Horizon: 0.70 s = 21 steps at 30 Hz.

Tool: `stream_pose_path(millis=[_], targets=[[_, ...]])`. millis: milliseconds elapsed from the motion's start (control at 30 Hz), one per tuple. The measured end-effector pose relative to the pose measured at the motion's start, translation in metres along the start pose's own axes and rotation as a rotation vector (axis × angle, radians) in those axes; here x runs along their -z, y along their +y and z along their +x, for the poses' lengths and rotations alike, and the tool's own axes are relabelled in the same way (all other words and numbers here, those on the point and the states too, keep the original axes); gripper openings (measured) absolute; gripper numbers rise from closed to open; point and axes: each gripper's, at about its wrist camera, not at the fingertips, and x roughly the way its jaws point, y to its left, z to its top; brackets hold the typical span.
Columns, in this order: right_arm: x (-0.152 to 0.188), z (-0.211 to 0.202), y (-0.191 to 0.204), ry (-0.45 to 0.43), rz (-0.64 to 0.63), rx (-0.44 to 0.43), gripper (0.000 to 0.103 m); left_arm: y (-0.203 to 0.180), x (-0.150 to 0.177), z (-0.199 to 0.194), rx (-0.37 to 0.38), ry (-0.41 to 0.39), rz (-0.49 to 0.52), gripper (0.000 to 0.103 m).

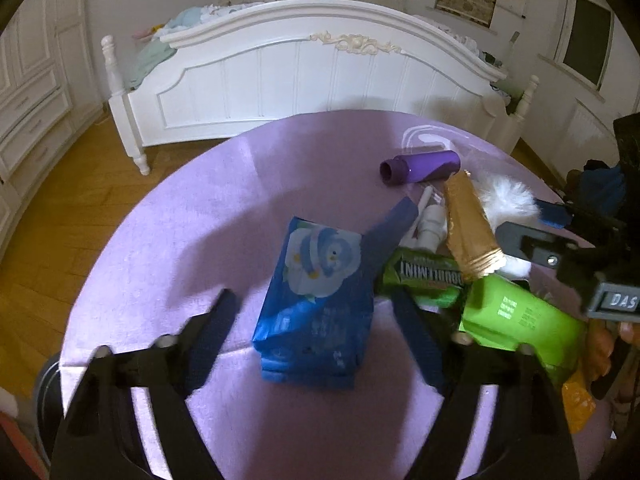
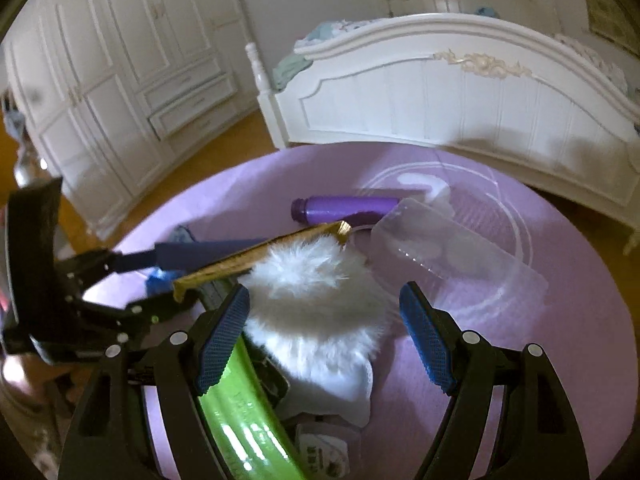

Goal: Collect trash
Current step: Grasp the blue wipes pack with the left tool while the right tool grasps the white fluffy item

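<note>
The trash lies in a loose heap on the lilac desk, and each pair of tongs faces its own piece. The left tongs are spread, with the blue packet straight ahead between the two fingers; neither pad presses on it, though the right-hand finger sits close to its edge. The packet's long axis runs along the line the tongs point, so the fingers flank its narrow width, which suits a squeeze across it.

The right tongs are spread too, over the white fluffy piece, which lies between the fingers and nearer the left-hand one; that pad seems to brush the fluff and the green packet beside it, but nothing is pinched. A gold wrapper lies slantwise across the far side of the fluff, a purple bottle and a clear tray beyond. The left tongs look better lined up for a clean grip.
</note>
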Motion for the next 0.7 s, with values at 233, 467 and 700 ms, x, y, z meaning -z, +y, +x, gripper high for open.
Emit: stream_pose_path(millis=[233, 467, 700], targets=[[0.006, 0.0, 0.0, 0.013, 0.017, -0.037, 0.044, -0.002, 0.002, -0.005, 0.01, -0.001, 0.007, 0.052], [0.011, -0.038, -0.005, -0.061, 0.077, -0.074, 0.044, 0.004, 0.013, -0.034, 0.015, -0.051, -0.017, 0.052], [0.011, -0.082, 0.011, -0.127, 0.088, -0.123, 0.044, 0.019, 0.033, -0.093, -0.008, -0.154, -0.064, 0.052]])
